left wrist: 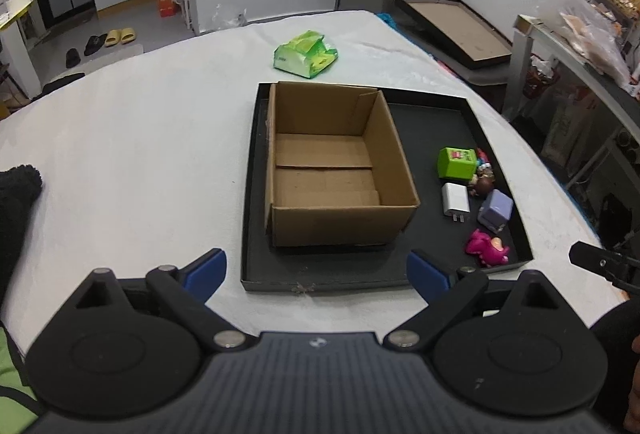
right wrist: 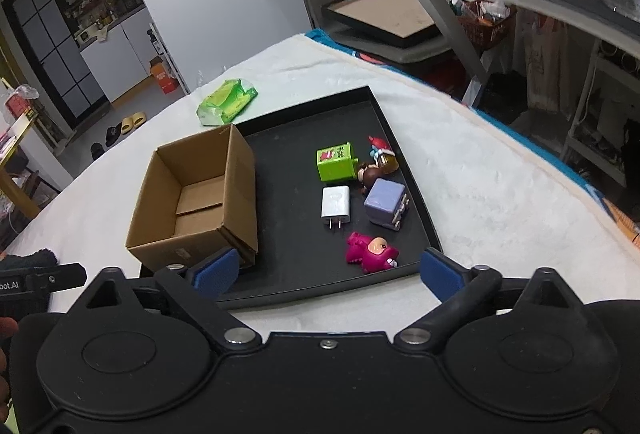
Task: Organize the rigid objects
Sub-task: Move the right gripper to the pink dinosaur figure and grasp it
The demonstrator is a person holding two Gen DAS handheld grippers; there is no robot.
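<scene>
We hold the left gripper (left wrist: 316,274) and the right gripper (right wrist: 328,270) spread wide and empty, both hovering near the front edge of the shallow black tray (right wrist: 304,282) on the white-covered table (right wrist: 480,174). Nothing looks sorted yet: the brown cardboard box (left wrist: 336,222) in the tray stands empty. Beside it lie a white plug charger (right wrist: 336,204), green cube (right wrist: 337,162), lilac cube (right wrist: 385,202), pink dinosaur figure (right wrist: 372,250) and brown figurine (right wrist: 374,170).

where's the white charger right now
The white charger lies flat in the black tray, right of the cardboard box, between the green cube behind it and the pink toy in front.
</scene>
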